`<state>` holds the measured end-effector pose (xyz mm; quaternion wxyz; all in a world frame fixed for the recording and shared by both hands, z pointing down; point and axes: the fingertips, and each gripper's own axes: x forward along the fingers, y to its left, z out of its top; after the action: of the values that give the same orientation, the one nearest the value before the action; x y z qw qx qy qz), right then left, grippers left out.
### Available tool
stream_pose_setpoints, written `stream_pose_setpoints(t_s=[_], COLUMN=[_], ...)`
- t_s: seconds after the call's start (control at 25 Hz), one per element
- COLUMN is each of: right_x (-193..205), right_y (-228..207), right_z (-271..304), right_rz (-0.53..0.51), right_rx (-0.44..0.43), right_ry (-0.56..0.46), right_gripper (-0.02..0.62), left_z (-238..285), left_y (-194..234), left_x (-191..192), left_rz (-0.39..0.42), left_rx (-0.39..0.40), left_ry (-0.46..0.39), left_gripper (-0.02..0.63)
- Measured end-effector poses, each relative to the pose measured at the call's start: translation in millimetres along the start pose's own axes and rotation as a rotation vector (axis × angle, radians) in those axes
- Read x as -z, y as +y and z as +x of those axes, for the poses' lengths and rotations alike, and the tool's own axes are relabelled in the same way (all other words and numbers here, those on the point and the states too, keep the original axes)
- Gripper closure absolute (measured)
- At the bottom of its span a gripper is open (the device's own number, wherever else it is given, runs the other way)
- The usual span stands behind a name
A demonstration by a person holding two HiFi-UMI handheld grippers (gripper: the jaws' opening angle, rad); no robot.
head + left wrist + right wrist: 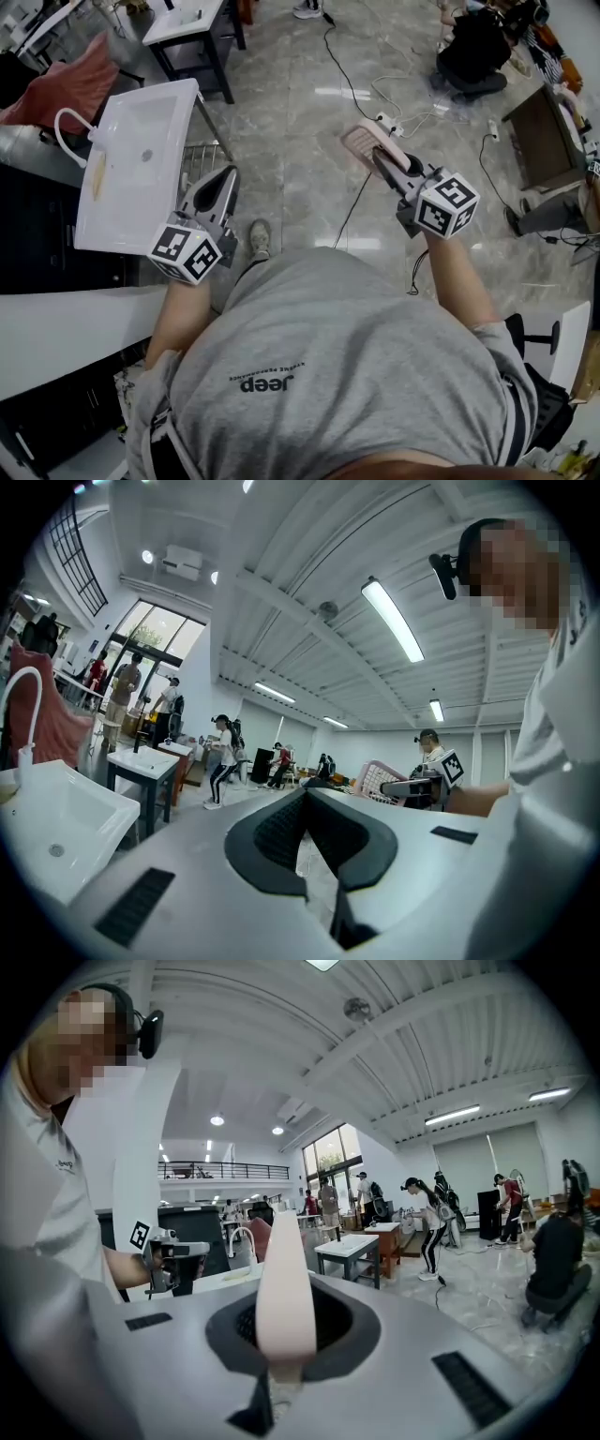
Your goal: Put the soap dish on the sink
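Observation:
The pink soap dish is held edge-on in my right gripper, which is shut on it above the marble floor, well right of the sink. In the right gripper view the dish stands upright between the dark pads. The white sink with its curved faucet stands at the left. My left gripper hovers by the sink's right edge, shut and empty, its tips meeting. The left gripper view also catches the sink low on the left and the dish at right.
A second white basin on a dark stand is at the back. Cables and a power strip lie on the floor beyond the dish. A wire rack sits beside the sink. A person crouches at the far right.

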<state>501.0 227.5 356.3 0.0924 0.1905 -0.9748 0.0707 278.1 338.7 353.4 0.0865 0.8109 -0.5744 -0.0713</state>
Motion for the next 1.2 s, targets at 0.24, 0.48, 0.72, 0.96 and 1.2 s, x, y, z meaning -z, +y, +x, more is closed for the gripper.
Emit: stream_pose_setpoints(t_s=[0.24,0.48,0.72,0.96,1.2], right_x=[-25.2,-64.5,-101.7,-111.6,-107.0], right_y=[-24.3,-50.3,-69.1,-86.9,-116.2], right_z=[92.6,195.6,281.9,336.7,359.9], right_rz=[-0.018,0.002,0.022,0.016,0.045], right_rx=[0.027,0.075,0.103,0.091,0.079], right_ry=[-0.003,-0.013,-0.019,0.020,0.018], right_gripper=[0.534,0.534,0.534,0.534,0.534], left_z=[38.9,82.0,107.3,136.4,164.4], left_y=[95.1,203.1,293.0,332.7,353.1], left_x=[-23.3,-60.7,-92.6,-88.8,-82.0], left_rz=[0.021,0.029,0.027,0.018,0.007], left_rx=[0.056,0.117,0.133,0.150,0.139], left_ry=[-0.023,-0.022,-0.009,0.022,0.051], left_gripper=[0.603,0.603,0.603,0.603,0.603])
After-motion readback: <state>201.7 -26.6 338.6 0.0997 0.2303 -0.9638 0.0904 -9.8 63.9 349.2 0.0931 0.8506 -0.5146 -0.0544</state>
